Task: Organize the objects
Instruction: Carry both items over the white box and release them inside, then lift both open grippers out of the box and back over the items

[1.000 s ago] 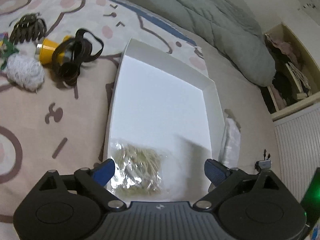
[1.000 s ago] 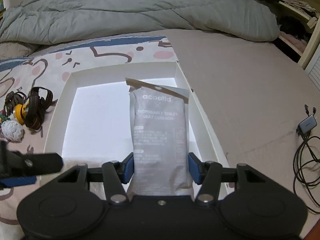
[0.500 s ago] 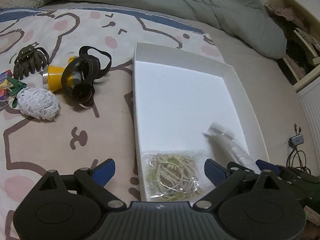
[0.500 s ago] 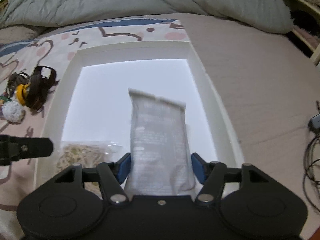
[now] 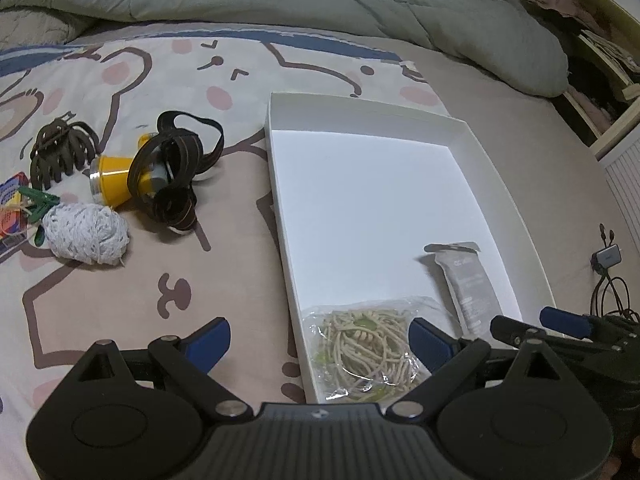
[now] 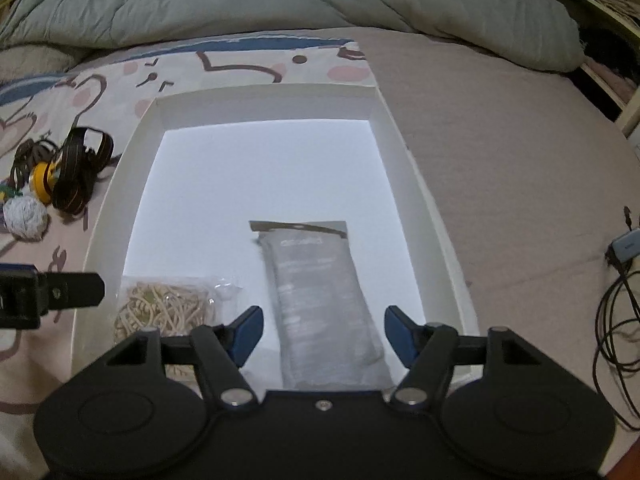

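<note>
The right claw [image 6: 322, 334] stands wide open astride the grey packet [image 6: 320, 304], gripping nothing. The left claw [image 5: 318, 340] is open and empty. The packet lies in the white box [image 6: 420, 184] beside the rubber-band bag [image 6: 168, 308]. Risk: withdrawing low may snag the packet. Its print is blurred, unreadable.

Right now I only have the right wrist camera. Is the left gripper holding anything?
Observer: No. The left gripper is open and empty, hovering by the bag of rubber bands in the white tray.
Operator: What lies past the yarn ball?
Observer: A green clothespin and a red and blue card, next to the yarn ball.
Operator: And behind the yellow thing?
Observer: A dark hair claw lies beside the yellow item.
</note>
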`<state>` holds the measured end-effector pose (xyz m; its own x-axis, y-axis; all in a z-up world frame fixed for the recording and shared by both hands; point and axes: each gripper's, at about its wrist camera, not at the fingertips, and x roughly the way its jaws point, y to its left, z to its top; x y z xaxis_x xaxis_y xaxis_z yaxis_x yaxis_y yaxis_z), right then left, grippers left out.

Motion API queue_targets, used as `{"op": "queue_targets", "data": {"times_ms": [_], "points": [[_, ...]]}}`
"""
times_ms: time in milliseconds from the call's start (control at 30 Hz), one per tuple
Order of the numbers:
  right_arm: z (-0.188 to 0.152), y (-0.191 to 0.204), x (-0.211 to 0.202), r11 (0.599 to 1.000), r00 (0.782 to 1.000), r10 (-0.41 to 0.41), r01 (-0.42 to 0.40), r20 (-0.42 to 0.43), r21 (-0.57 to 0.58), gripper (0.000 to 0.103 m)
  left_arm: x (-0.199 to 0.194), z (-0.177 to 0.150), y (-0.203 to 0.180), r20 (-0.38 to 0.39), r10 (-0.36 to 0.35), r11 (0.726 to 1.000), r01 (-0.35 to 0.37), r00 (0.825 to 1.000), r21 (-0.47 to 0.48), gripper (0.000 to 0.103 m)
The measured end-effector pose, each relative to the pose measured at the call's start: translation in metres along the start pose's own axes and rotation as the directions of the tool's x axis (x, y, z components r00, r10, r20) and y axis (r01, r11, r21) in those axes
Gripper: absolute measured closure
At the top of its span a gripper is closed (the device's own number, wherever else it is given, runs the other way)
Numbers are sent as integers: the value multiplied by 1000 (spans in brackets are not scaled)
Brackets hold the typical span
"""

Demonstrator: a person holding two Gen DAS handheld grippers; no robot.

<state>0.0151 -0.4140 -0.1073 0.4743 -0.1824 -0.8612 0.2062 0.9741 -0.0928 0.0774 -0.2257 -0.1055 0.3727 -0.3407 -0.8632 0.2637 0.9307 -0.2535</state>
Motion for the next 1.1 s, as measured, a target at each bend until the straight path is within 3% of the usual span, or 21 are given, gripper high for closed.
{"op": "queue_targets", "data": {"times_ms": [67,233,400,667,1100], "points": [[1,-2,-1,1000,1000,18,-18,-6,22,47,0,0,-1,4,1,1000,-1,1000,9,7],[0,-1,0,999,1000,22,-21,-22,40,48,-3,0,-2,12,6,1000,-7,1000,27,7],[3,-7,-10,996,1000,25,-26,20,91,47,-13,3,-3,58,11,998,-15,998,63,7],[5,-15,-47,978,987,42,-72,152,198,37,-34,4,-4,144,24,991,-43,989,128,7],[-6,-9,-77,980,974,22,-66,224,190,17,-63,3,2,214,20,988,-52,977,142,6]]}}
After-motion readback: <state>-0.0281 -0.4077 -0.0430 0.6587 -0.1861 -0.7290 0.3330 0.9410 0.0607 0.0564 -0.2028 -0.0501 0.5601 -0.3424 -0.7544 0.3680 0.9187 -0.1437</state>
